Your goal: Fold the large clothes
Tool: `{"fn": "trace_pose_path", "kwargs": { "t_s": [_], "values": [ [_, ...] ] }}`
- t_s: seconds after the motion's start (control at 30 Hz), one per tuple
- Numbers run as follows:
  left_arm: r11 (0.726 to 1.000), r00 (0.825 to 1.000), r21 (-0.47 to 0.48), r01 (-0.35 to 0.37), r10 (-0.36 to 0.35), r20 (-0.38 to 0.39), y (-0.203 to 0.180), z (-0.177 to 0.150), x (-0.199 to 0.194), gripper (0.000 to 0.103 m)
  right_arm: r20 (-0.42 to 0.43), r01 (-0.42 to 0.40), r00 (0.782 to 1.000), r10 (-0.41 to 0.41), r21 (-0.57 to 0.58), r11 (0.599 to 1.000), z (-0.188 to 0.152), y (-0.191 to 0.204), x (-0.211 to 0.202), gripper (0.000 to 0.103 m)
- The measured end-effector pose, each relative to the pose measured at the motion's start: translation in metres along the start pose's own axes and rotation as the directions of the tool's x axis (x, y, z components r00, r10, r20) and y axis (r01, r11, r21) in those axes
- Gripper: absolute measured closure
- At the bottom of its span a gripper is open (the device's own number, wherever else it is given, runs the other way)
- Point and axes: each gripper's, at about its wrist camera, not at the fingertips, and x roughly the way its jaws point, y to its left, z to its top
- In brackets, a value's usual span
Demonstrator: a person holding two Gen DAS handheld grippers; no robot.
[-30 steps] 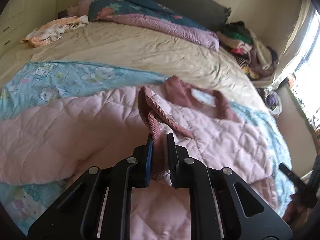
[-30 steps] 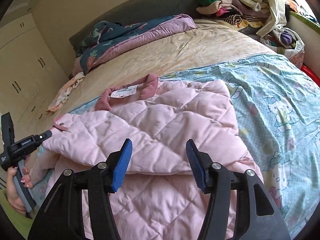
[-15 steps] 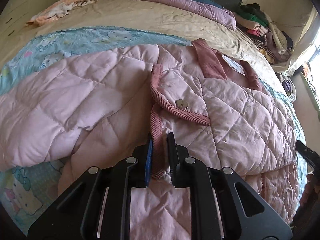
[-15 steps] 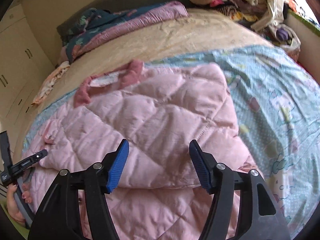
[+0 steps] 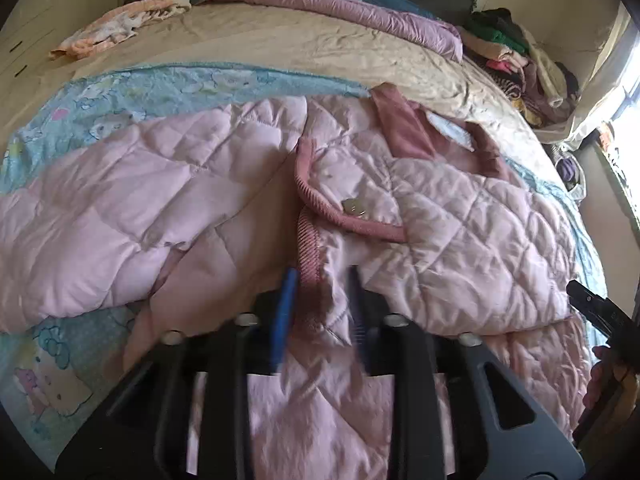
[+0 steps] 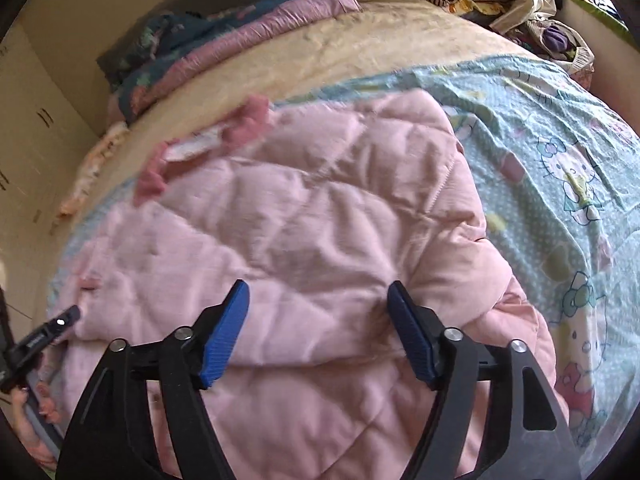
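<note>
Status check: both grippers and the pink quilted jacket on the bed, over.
Left gripper just opening, ribbed cuff loose between its jaws. Right gripper open, empty, widening above pink quilted jacket. Nothing in the way.

Home bedroom, shown by a wide bed (image 5: 304, 46) covered with a wrinkled beige sheet, a light-blue cartoon-cat printed cotton blanket (image 6: 560, 128), a rolled purple-and-teal floral quilt (image 5: 340, 4), a heap of mixed unfolded clothes (image 5: 516, 60), and cream built-in wardrobe doors (image 6: 28, 120).
</note>
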Motion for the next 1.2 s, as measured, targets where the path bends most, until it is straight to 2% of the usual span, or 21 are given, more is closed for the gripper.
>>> {"fn": "trace_pose_path", "kwargs": {
  "t_s": [0.07,0.1,0.13,0.2,0.3,0.57,0.8,1.2],
  "values": [
    [1.000,1.000,0.004,0.001,-0.001,0.009,-0.002,0.001,-0.009,0.061,0.022,-0.021,1.000,0.021,0.008,1.000,-0.004,0.006,-0.011,0.017],
    [1.000,1.000,0.011,0.004,-0.004,0.010,-0.003,0.000,-0.013,0.049,0.031,-0.033,0.999,0.033,0.010,0.999,-0.005,0.009,-0.015,0.012],
    [1.000,1.000,0.020,0.011,-0.011,0.002,-0.004,0.000,-0.017,0.030,0.039,-0.043,0.998,0.043,0.010,0.999,-0.007,0.013,-0.020,0.010],
    [0.999,1.000,0.020,0.026,-0.026,0.003,-0.003,-0.003,-0.023,0.009,0.049,-0.051,0.998,0.050,0.008,0.999,-0.009,0.020,-0.026,0.007],
    [1.000,1.000,0.016,-0.004,0.004,0.001,0.001,-0.009,-0.031,0.009,0.053,-0.065,0.997,0.065,-0.004,0.998,-0.012,0.033,-0.035,0.006],
    [0.999,0.998,-0.007,-0.035,0.035,0.053,0.016,-0.014,-0.059,0.009,0.091,-0.097,0.991,0.103,-0.065,0.993,-0.016,0.071,-0.063,0.005],
    [0.999,0.995,-0.019,-0.031,0.033,0.099,0.031,-0.015,-0.083,0.009,0.118,-0.104,0.986,0.118,-0.125,0.987,-0.019,0.107,-0.080,0.005],
    [0.998,0.991,-0.050,-0.045,0.051,0.122,0.062,-0.024,-0.109,0.009,0.138,-0.129,0.977,0.166,-0.244,0.961,-0.029,0.168,-0.098,0.004]
  ]
}}
